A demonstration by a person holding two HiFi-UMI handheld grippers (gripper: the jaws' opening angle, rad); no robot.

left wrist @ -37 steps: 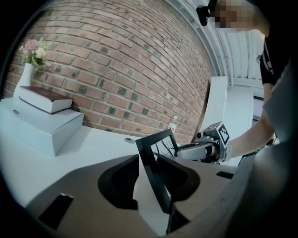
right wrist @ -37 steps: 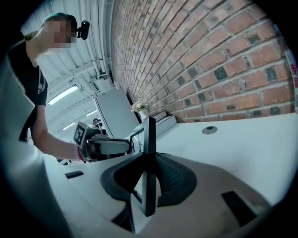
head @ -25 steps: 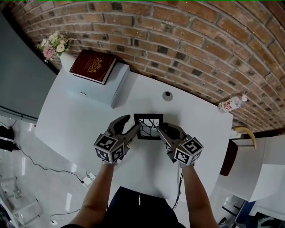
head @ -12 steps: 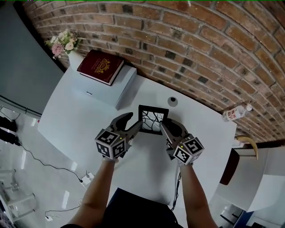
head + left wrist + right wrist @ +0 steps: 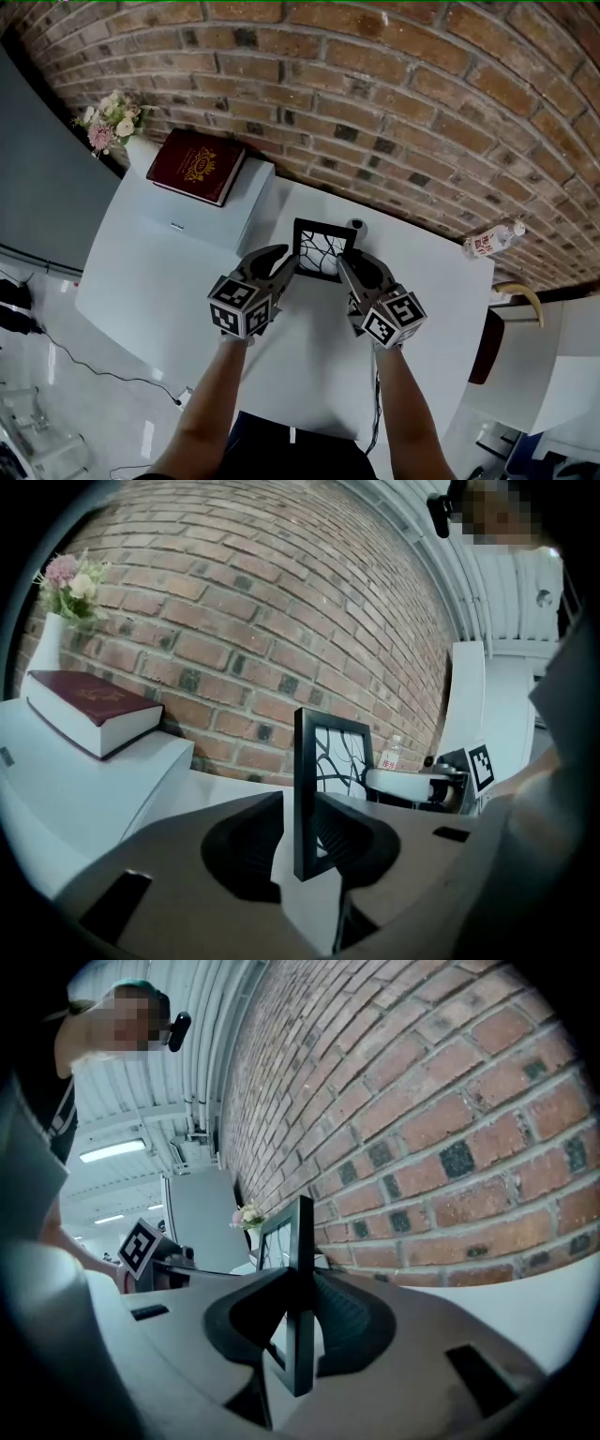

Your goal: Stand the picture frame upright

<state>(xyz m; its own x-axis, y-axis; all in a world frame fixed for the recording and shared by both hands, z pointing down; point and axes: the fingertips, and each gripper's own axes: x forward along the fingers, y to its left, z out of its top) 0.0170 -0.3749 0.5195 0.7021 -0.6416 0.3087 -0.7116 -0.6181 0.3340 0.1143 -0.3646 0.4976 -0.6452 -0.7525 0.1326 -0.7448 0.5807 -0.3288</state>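
The black picture frame [image 5: 323, 249] with a branch print stands upright on the white table [image 5: 159, 272], close to the brick wall. My right gripper [image 5: 343, 266] is shut on its right edge; in the right gripper view both pads press the frame [image 5: 300, 1269]. My left gripper [image 5: 289, 266] is at the left edge. Its jaws have just been closing, and in the left gripper view the frame's edge [image 5: 307, 789] stands between them. The right-hand pad is against the frame, and a thin white gap shows at the left-hand pad.
A dark red book [image 5: 197, 153] lies on a white box [image 5: 246, 202] at the back left, with a vase of flowers [image 5: 111, 114] beside it. A small grey round thing [image 5: 357, 225] sits behind the frame. A water bottle [image 5: 489, 242] lies at the table's right end.
Both grippers and the frame have moved toward the brick wall. The left jaws, wide open before, have narrowed round the frame's left edge. The right grip is unchanged.
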